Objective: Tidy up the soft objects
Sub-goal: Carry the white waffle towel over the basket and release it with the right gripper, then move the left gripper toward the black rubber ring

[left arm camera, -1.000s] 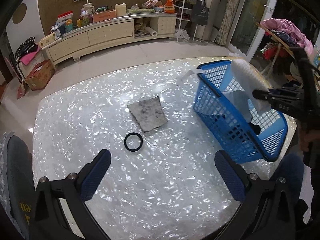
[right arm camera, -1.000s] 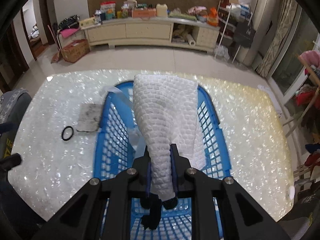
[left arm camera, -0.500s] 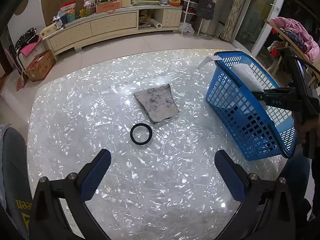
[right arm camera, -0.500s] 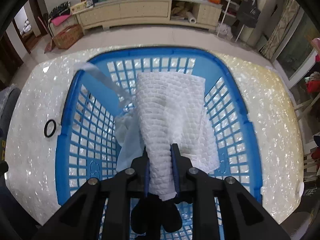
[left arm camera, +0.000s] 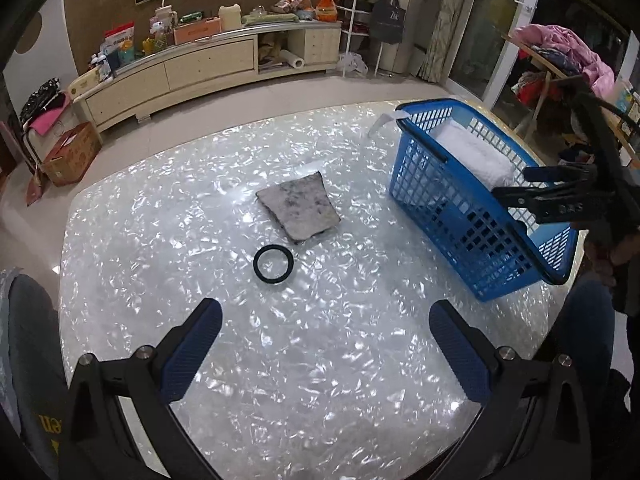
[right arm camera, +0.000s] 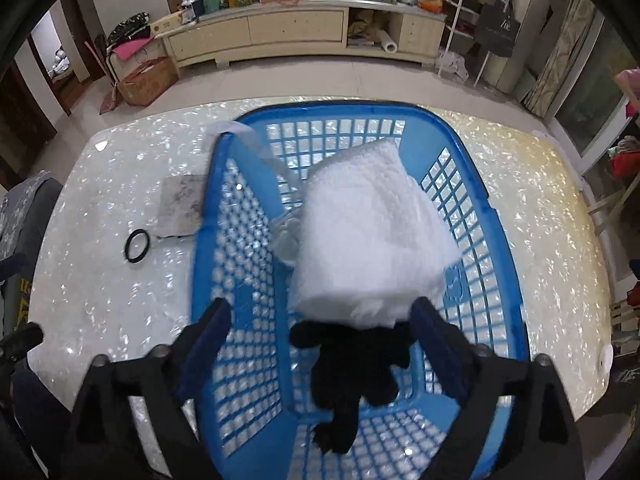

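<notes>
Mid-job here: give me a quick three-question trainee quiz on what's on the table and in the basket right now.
1. True or false: the white cloth lies inside the blue basket.
2. Which thing sits nearest the grey pad on the table? A) black ring B) black cloth C) white cloth
3. Fill in: the right gripper is over the ____, its fingers opening, nothing pressed between them.

Key: 1 true; 2 A; 3 basket.

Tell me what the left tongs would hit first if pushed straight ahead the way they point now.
Probably the bare tabletop: the left tongs, open and empty, aim down at it, short of the black ring. Depth is hard to judge.
</notes>
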